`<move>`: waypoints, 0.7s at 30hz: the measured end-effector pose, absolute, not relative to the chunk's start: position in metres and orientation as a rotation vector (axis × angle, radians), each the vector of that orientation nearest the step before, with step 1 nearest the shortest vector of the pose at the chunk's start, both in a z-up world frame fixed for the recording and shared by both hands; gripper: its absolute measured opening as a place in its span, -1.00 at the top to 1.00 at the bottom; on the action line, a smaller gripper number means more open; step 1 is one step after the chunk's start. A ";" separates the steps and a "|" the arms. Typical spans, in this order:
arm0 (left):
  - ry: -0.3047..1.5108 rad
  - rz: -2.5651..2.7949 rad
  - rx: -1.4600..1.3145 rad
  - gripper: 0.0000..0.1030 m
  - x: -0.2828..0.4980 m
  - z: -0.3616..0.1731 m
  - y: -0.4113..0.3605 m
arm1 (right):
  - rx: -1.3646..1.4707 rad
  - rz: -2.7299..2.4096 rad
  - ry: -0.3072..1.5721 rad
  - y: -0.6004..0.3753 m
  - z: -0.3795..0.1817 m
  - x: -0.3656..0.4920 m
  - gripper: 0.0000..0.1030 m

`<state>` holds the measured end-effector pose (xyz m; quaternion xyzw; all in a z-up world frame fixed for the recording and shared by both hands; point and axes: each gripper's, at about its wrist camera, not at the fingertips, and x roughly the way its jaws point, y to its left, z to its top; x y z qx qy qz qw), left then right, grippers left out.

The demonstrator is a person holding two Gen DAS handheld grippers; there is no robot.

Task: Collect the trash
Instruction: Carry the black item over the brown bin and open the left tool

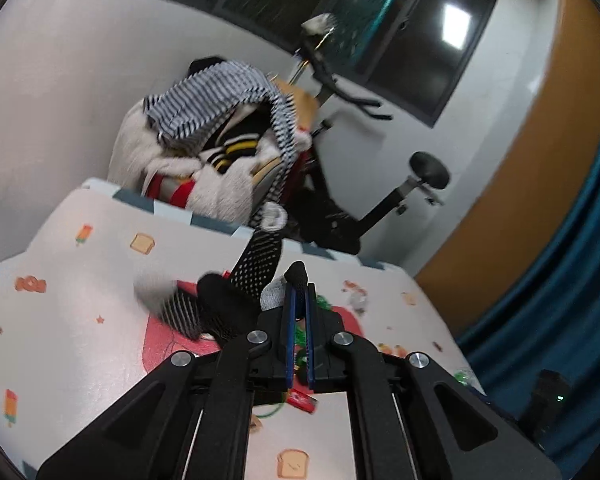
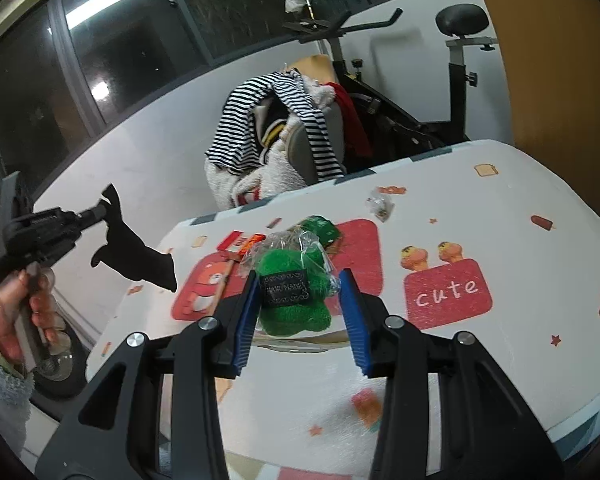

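A white table (image 2: 500,208) fills the near part of the room, its cloth printed with small cartoon toast, popsicles and red panels, one reading "cute". Beyond the table's far edge stands a chair (image 2: 300,148) heaped with clothes: a black-and-white striped top (image 2: 240,124), something fluffy and cream, a flash of red. Behind it is a black exercise bike (image 2: 456,80) against a white wall, under dark window panes that mirror the ceiling light. An ochre panel and a blue curtain (image 1: 560,280) close off the side.

The right gripper (image 2: 300,300) hangs low over the table with its blue ribbed pads apart. Between them, though I cannot tell whether they touch it, sits a crinkly clear plastic bag (image 2: 296,248) holding a green, nubbly plush piece with a small dark label. Just past it lie a second green lump, a red and orange packet (image 2: 240,242) and, further off, a scrap of clear wrapper (image 2: 380,204).

Off to that gripper's left side, clear of the table, a hand (image 2: 24,308) in a fuzzy grey-blue sleeve holds up the left gripper (image 1: 299,300), its pads pinched together on a limp black glove (image 1: 256,268) with a dotted, grippy palm. The glove dangles from its tip.
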<state>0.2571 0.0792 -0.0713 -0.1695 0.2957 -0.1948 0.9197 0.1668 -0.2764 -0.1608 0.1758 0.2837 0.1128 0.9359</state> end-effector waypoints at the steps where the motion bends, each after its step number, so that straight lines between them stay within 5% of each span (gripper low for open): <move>1: 0.599 -0.408 -0.351 0.91 0.246 -0.065 0.080 | 0.357 0.233 0.577 -0.275 -0.158 0.163 0.19; 11: 0.630 -0.522 -0.336 0.91 0.140 -0.061 0.073 | 0.353 0.267 0.565 -0.263 -0.136 0.111 0.19; 21: 0.779 -0.644 -0.274 0.91 0.048 -0.122 0.051 | 0.305 0.309 0.588 -0.249 -0.136 0.070 0.19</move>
